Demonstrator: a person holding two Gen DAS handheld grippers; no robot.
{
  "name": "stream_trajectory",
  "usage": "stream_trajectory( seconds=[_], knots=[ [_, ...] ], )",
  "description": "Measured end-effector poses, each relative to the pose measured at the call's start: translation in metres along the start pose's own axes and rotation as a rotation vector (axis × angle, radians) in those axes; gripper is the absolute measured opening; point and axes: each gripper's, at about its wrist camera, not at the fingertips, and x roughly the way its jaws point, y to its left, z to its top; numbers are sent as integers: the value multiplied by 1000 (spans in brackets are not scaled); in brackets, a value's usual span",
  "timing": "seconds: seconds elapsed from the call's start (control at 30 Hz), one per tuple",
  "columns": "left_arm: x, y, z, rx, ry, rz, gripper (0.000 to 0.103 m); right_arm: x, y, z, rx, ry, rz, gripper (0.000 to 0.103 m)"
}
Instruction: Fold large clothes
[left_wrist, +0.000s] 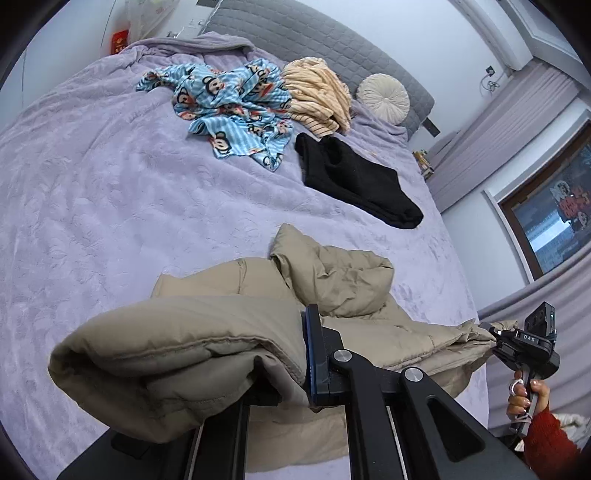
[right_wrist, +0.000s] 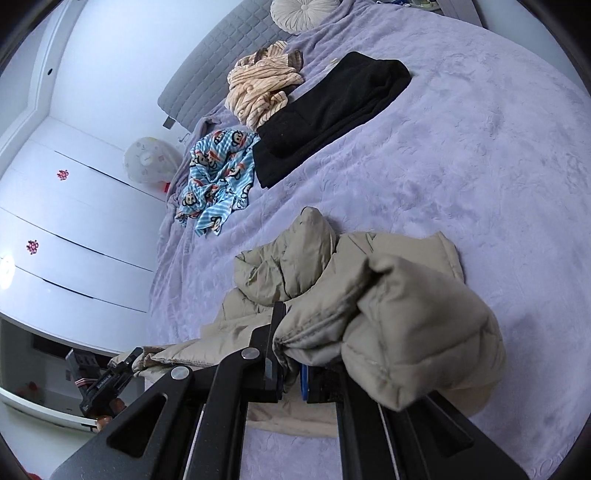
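Beige padded jacket (left_wrist: 207, 332) clamped in both grippers, over lilac bed (left_wrist: 92, 206)

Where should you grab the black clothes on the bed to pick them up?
Best guess: pinch the black garment at its narrow corner nearest the beige jacket, coming from the bed's foot. It lies flat, and that corner sits clear on bare blanket, away from the striped pile.
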Motion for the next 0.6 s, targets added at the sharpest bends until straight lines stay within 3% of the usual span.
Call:
stream_trajectory(
  seconds=[0.17, 0.3, 0.4, 0.6],
  knots=[
    [76, 14, 8, 53, 73, 106, 10, 67, -34, 22, 81, 41, -34, 7],
    [120, 26, 10, 53, 89, 154, 10, 110, -62, 33, 128, 57, -67, 7],
    [142, 32, 8, 37, 93, 205, 11, 135, -77, 36, 152, 60, -74, 7],
    [159, 23, 2, 109, 81, 307, 11, 161, -90, 33, 201, 39, -76, 7]
  ],
)
